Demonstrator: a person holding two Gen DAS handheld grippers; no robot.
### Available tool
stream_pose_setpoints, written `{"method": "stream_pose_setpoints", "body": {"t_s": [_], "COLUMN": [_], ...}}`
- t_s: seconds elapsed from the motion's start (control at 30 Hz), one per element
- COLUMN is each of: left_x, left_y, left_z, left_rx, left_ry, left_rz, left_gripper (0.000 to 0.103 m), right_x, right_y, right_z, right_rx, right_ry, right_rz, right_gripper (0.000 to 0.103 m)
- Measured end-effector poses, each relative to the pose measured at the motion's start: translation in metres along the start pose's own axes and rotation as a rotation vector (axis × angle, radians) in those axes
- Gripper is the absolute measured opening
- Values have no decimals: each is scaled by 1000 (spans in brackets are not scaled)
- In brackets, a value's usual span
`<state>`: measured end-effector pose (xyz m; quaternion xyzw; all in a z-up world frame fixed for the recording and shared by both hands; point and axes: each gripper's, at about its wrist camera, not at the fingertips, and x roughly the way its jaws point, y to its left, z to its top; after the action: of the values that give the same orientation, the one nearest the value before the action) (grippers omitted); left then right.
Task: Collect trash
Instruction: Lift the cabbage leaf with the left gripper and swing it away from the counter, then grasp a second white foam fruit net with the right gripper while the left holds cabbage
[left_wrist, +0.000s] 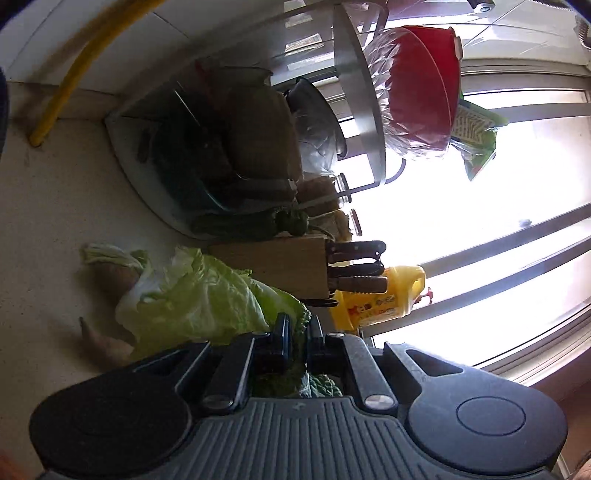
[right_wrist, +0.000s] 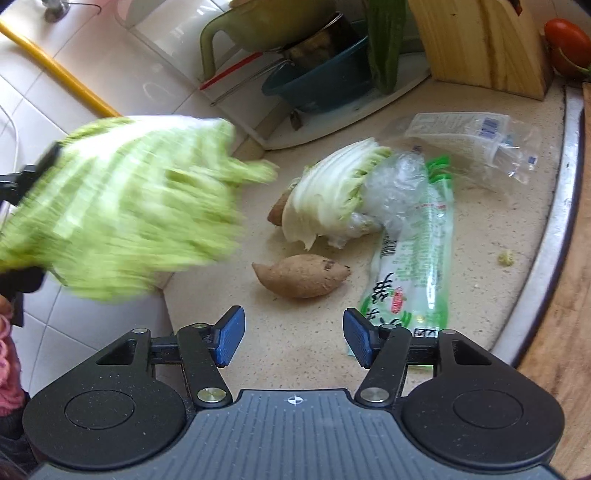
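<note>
Our left tongs (left_wrist: 295, 339) are clenched on a cabbage leaf (right_wrist: 125, 206), blurred at the left of our right tongs (right_wrist: 293, 341), which stand released over the table (right_wrist: 303, 354). Just ahead on the right lies a green-printed wrapper (right_wrist: 417, 266) with Chinese characters we cannot read; beyond it a clear bag (right_wrist: 476, 144) carries blue print.

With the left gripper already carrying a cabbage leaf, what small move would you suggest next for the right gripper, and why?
Probably ease the right gripper forward and right onto the green printed wrapper: its jaws stand open and empty, the wrapper lies flat on the countertop just ahead, and the left gripper is shut on the cabbage leaf.
</note>
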<state>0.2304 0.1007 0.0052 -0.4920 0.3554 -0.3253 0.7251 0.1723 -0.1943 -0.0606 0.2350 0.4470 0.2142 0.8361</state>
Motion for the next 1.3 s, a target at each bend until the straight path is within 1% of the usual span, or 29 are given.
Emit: {"method": "stream_pose_setpoints", "body": {"t_s": [0.1, 0.17, 0.2, 0.27, 0.37, 0.47, 0.6, 0.67, 0.8, 0.9, 0.93, 1.0, 1.07, 1.13, 1.23, 1.27, 1.3], "left_x": [-1, -2, -1, 2, 19, 36, 47, 50, 65, 70, 69, 67, 66, 64, 64, 64, 66], "left_y": [-10, -13, -12, -3, 6, -4, -19, -21, -23, -20, -19, -17, -17, -18, -16, -15, -12], "left_z": [4, 9, 12, 20, 27, 26, 25, 24, 14, 5, 4, 2, 0, -2, -4, -6, -8], "left_rx": [12, -5, -42, -159, -294, -285, -261, -276, -294, -312, -318, -328, -335, -330, -327, -327, -330], "left_ry": [-8, -31, -40, -45, -53, -30, 1, 2, 55, 80, 74, 65, 62, 67, 66, 70, 78], "left_rz": [-13, -21, -21, -8, 17, 36, 26, 20, 24, 17, 14, 6, -1, -3, 9, 14, 22], "left_gripper": [7, 7, 7, 7, 7, 7, 7, 7, 7, 7, 7, 7, 7, 7, 7, 7, 7], "right_x": [-6, -13, -16, -20, -23, -26, -32, -34, -41, -46, -47, -49, -51, -51, -47, -45, -44], "right_y": [1, 3, 3, 0, -11, -14, -11, -9, -7, -6, -11, -27, -43, -58, -82, -87, -90], "right_z": [1, 3, 4, 6, 9, 11, 15, 18, 27, 33, 36, 41, 42, 41, 34, 33, 33], "right_rx": [9, 5, 1, -2, 34, 53, 40, 39, 59, 71, 105, 217, 318, 414, 590, 620, 631], "right_ry": [-27, -50, -61, -78, -83, -91, -104, -116, -142, -201, -230, -268, -298, -342, -380, -384, -390], "right_rz": [30, 50, 48, 28, 13, 28, 36, 39, 80, 77, 85, 137, 219, 307, 473, 508, 520], "right_gripper": [67, 67, 68, 68, 68, 68, 68, 68, 68, 68, 69, 72, 73, 74, 81, 83, 84]}}
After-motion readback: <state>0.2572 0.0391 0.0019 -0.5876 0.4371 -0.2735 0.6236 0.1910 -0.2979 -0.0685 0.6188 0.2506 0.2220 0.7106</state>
